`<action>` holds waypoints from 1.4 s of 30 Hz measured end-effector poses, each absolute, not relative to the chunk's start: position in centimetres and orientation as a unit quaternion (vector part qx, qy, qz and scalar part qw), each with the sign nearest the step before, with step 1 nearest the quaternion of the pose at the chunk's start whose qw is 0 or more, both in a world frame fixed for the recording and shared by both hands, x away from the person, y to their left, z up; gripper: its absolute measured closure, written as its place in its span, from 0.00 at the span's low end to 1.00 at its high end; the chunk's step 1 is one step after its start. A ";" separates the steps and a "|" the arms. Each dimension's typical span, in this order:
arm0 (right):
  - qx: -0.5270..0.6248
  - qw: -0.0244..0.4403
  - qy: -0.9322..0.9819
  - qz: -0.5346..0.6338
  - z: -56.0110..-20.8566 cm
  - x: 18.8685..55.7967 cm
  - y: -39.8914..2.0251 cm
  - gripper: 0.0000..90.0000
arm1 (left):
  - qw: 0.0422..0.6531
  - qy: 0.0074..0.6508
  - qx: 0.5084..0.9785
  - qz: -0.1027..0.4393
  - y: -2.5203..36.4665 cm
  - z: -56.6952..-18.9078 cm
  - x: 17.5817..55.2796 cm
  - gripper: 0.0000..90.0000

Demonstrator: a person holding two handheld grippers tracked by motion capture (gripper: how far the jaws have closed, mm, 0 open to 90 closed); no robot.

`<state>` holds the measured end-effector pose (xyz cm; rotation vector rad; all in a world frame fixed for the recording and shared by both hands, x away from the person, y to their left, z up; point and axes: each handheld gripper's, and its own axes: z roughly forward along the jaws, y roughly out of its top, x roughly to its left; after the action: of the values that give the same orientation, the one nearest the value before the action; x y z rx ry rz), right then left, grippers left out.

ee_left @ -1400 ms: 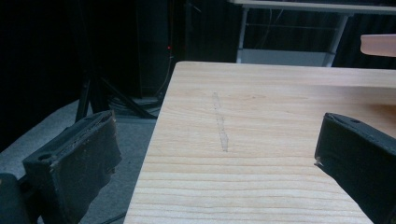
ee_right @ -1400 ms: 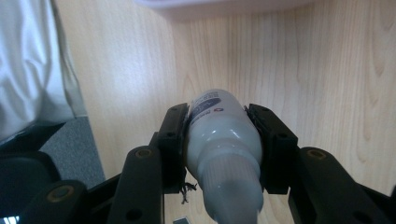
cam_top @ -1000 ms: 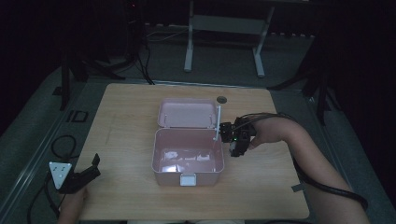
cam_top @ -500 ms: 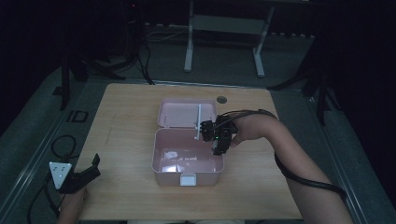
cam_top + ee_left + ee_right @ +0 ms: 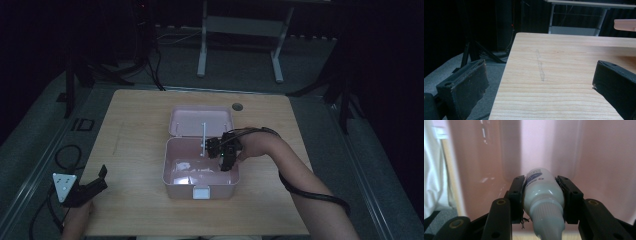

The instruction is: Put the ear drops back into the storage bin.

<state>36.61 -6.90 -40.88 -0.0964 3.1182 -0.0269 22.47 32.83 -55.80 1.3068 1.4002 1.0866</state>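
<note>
Over the box: my right gripper [image 5: 220, 156] hangs above the right half of the open pink plastic box [image 5: 200, 187], pointing down into it.
Hold: its jaws are clamped on the sides of a small white plastic bottle with a blue-printed label [image 5: 543, 195].
Bottle axis: its long axis runs along the jaws, ribbed cap end toward my hand, base toward the pink floor beyond.
Which way to go: the box floor lies straight ahead of the bottle's base, so I judge the coming move is a short drop and a release inside the walls.
Inside the box: pale items lie on the bottom left, too dim to name.
Lid: the pink hinged lid [image 5: 200, 121] lies flat on the far side; a thin white stick stands upright at the hinge edge.
Left gripper [image 5: 95, 185]: resting at the near left table edge, jaws wide apart, holding nothing, well apart from the box.
Nearer hand: the right, clearly.
Surface: light wooden table [image 5: 564, 65], bare, with a faint scuff.
Room: dark, with metal stands and cables on a grey floor beyond.
</note>
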 end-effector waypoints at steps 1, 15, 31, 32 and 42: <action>-0.032 0.011 0.999 -0.010 -41.3 36.7 -6.8 0.66 | 0.453 0.567 0.529 0.440 32.8 -55.8 22.5 0.00; -0.042 0.006 0.998 -0.037 -46.4 36.6 -5.5 0.66 | 0.453 0.566 0.531 0.439 32.8 -55.8 22.5 0.00; -0.054 0.034 0.997 -0.048 -47.9 36.5 -4.8 0.66 | 0.453 0.567 0.531 0.437 32.8 -55.8 22.5 0.00; -0.057 0.029 0.997 -0.052 -48.2 36.4 -4.8 0.66 | 0.453 0.567 0.531 0.437 32.8 -55.8 22.5 0.00; -0.045 0.015 0.996 -0.078 -49.8 36.8 -4.7 0.66 | 0.453 0.566 0.532 0.438 32.8 -55.8 22.5 0.00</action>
<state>36.78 -4.74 -49.78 -0.1396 3.0989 -0.2424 22.49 32.81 -55.80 1.3130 1.3969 1.0812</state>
